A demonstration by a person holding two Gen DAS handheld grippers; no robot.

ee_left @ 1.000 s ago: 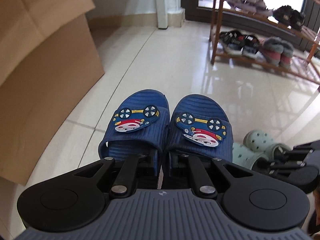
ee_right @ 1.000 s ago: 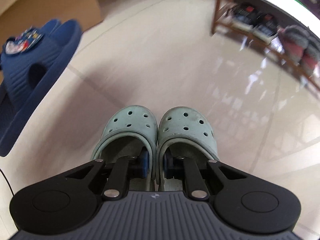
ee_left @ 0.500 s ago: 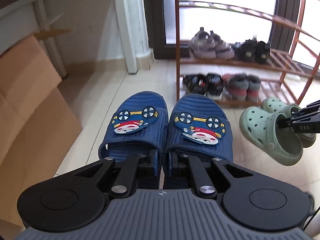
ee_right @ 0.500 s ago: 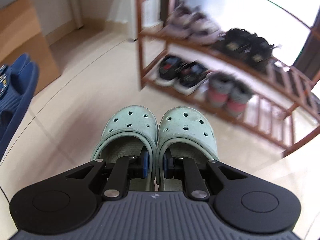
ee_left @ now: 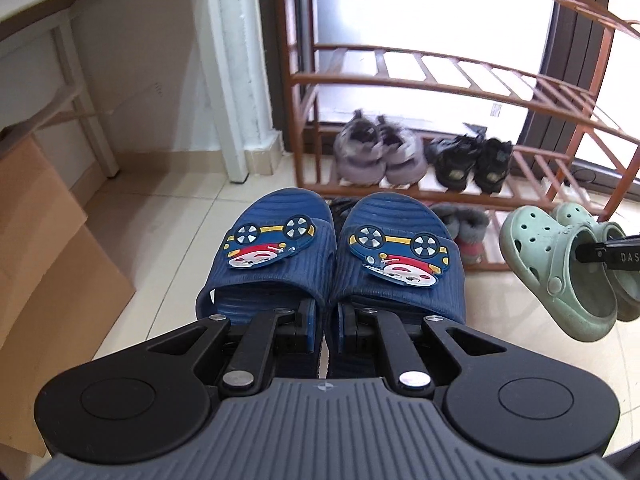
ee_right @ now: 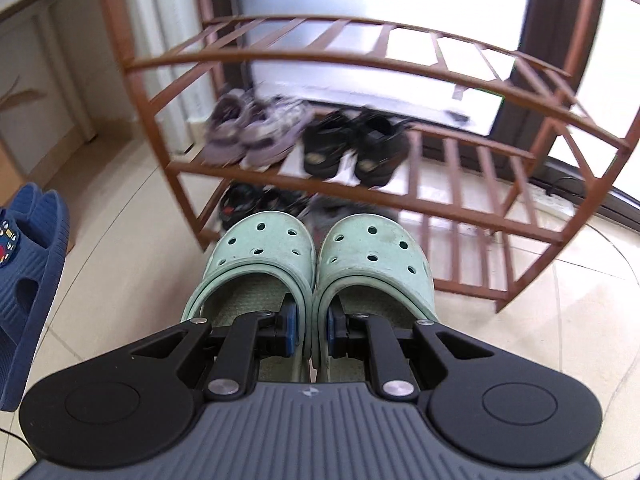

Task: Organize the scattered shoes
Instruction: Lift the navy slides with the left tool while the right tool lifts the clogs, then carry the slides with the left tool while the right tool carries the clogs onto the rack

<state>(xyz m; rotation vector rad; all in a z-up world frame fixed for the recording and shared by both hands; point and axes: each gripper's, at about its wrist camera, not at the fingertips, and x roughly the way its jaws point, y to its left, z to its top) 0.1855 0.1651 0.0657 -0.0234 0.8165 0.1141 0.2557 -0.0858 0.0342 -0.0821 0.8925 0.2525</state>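
Note:
My left gripper (ee_left: 326, 326) is shut on a pair of blue slippers (ee_left: 332, 256) with car badges, pinching their inner walls together and holding them off the floor. My right gripper (ee_right: 310, 326) is shut the same way on a pair of mint green clogs (ee_right: 316, 256). The clogs (ee_left: 560, 264) hang at the right edge of the left wrist view, and the blue slippers (ee_right: 28, 264) show at the left edge of the right wrist view. A brown wooden shoe rack (ee_left: 404, 80) (ee_right: 320, 60) stands straight ahead of both pairs.
On the rack's middle shelf sit grey-purple sneakers (ee_left: 376, 148) (ee_right: 252, 128) and black shoes (ee_left: 472, 160) (ee_right: 352, 148); grey fuzzy slippers (ee_left: 464, 224) and dark sandals (ee_right: 256, 204) lie on the bottom shelf. The upper shelf (ee_right: 400, 40) is bare. Cardboard boxes (ee_left: 44, 248) stand left on the tiled floor.
Both grippers rose and tilted up from the floor toward the rack, carrying their pairs. The rack is now nearer and fills both views.

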